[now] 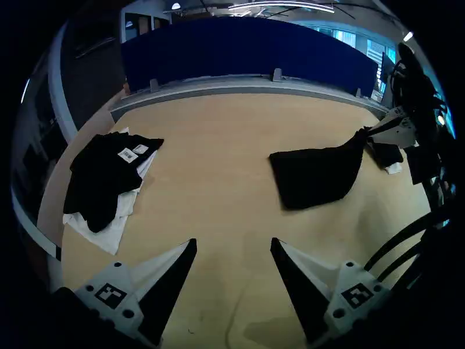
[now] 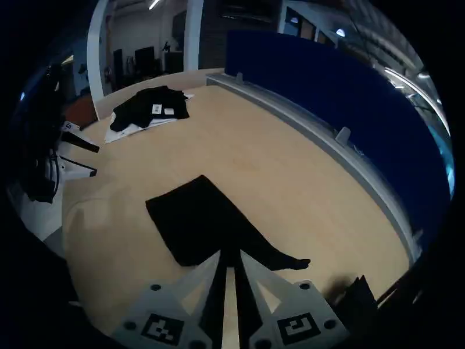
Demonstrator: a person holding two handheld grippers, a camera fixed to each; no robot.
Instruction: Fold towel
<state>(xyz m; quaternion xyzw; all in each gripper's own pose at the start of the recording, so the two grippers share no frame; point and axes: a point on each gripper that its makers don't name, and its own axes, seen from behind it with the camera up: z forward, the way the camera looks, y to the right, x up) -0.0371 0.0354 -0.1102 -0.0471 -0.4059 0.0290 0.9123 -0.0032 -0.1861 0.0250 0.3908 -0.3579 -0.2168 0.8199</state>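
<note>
- Jaws of the right gripper [image 2: 231,256] are pinched together on one corner of the black towel [image 1: 314,174]. Those of the left gripper [image 1: 232,250] stand wide apart, holding nothing.
- The towel lies on the tabletop [image 1: 232,134], far and right of the left jaws.
- Its long axis runs left from the raised right corner, so the left gripper is nearer the free end.

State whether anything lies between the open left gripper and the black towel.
Nothing visible does: bare table lies between the left gripper and the black towel. The dark clothing pile sits off to one side.
</note>
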